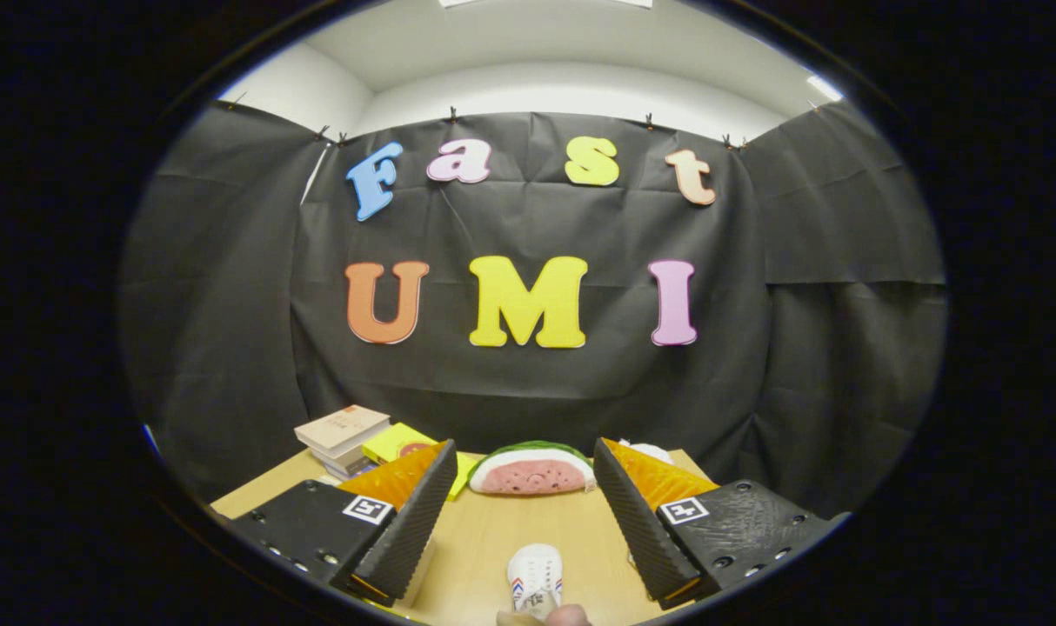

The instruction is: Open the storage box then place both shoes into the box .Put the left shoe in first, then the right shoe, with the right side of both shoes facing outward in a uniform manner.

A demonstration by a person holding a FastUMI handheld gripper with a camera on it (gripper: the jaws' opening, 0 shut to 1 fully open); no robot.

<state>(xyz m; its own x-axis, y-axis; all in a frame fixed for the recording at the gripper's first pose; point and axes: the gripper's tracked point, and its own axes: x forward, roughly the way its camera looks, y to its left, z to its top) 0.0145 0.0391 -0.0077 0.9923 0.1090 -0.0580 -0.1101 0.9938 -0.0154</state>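
My gripper (524,465) is held above the wooden table (493,539), its two fingers spread wide apart and nothing between them. A small white shoe (535,576) with red and blue stripes lies on the table below the gap between the fingers, its toe pointing away from me. A bit of a hand (545,616) touches the shoe's near end.
A watermelon-slice plush (533,470) lies at the table's far edge, just beyond the fingertips. A stack of books (344,437) and a yellow box (396,443) sit far left. Something white (648,450) peeks out behind the right finger. Black cloth walls the booth.
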